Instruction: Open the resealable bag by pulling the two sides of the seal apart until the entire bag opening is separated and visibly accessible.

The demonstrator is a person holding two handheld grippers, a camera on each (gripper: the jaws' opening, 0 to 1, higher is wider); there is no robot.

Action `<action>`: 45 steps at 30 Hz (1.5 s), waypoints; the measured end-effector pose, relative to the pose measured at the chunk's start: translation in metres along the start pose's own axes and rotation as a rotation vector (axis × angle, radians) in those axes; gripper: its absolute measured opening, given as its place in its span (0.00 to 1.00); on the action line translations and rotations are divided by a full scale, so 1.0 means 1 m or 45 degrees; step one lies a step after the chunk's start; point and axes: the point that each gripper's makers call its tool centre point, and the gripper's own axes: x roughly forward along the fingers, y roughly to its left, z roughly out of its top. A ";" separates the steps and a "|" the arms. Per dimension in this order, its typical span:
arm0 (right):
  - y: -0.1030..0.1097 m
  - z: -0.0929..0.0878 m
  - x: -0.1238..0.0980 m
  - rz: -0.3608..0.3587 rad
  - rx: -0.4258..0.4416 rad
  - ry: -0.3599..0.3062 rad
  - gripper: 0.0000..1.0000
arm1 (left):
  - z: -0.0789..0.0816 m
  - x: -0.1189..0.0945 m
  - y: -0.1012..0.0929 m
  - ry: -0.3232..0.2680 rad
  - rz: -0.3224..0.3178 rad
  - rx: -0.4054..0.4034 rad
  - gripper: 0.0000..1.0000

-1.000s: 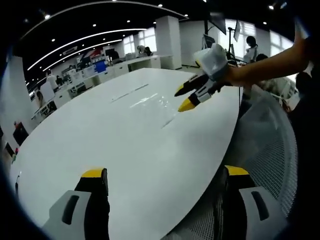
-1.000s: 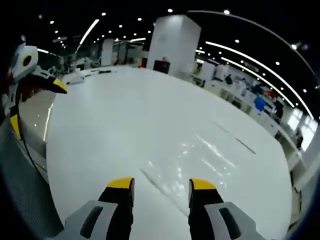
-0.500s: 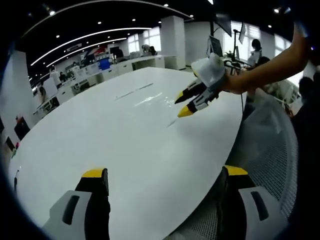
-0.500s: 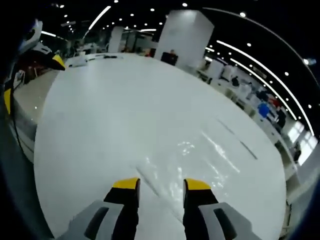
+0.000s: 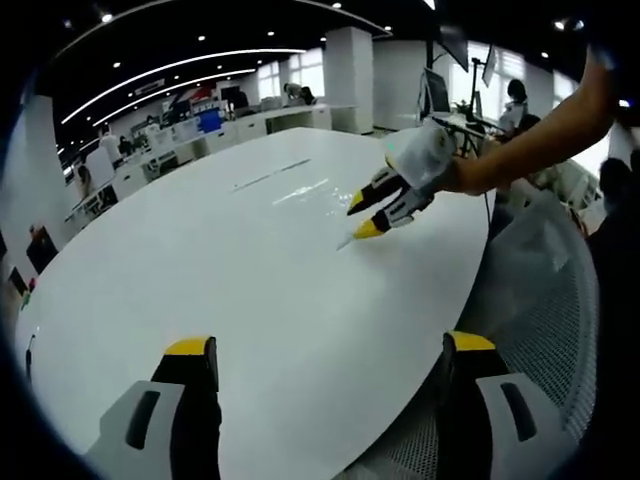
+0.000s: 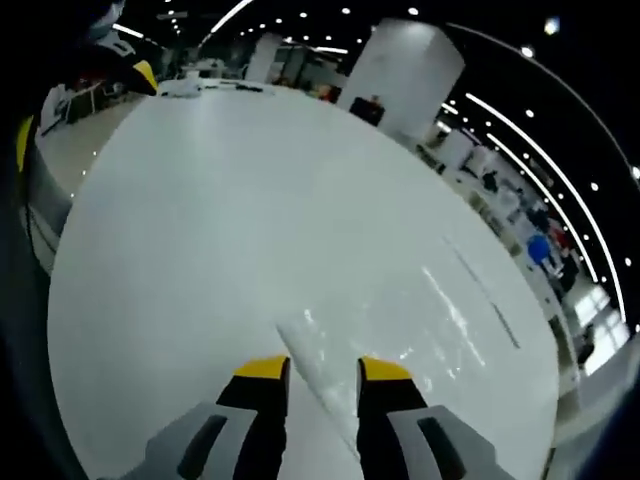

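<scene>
While the clear resealable bag (image 6: 400,335) lies flat on the white table (image 5: 200,270), the right gripper (image 6: 312,370) has come lower and its jaws — narrower than before, not yet clamped — now straddle the bag's near edge. The left gripper (image 5: 325,350) waits wide open, well apart. The seal looks unopened.

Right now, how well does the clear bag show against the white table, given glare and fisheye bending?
Left gripper view: the resealable bag is only a faint glossy streak beyond the right gripper. Right gripper view: ceiling-light glare on the bag outlines its near edge between the fingers; the table rim bows.
</scene>
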 end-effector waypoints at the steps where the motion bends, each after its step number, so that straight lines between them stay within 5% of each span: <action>1: 0.000 0.000 0.000 -0.002 -0.004 0.000 0.21 | 0.000 0.000 0.000 0.001 0.000 -0.002 0.91; 20: 0.004 -0.003 0.011 0.012 -0.173 0.028 0.08 | -0.007 0.002 0.007 0.028 0.016 -0.026 0.89; 45: 0.004 -0.007 0.003 0.028 -0.194 0.027 0.00 | -0.006 0.004 0.005 0.029 0.011 -0.031 0.87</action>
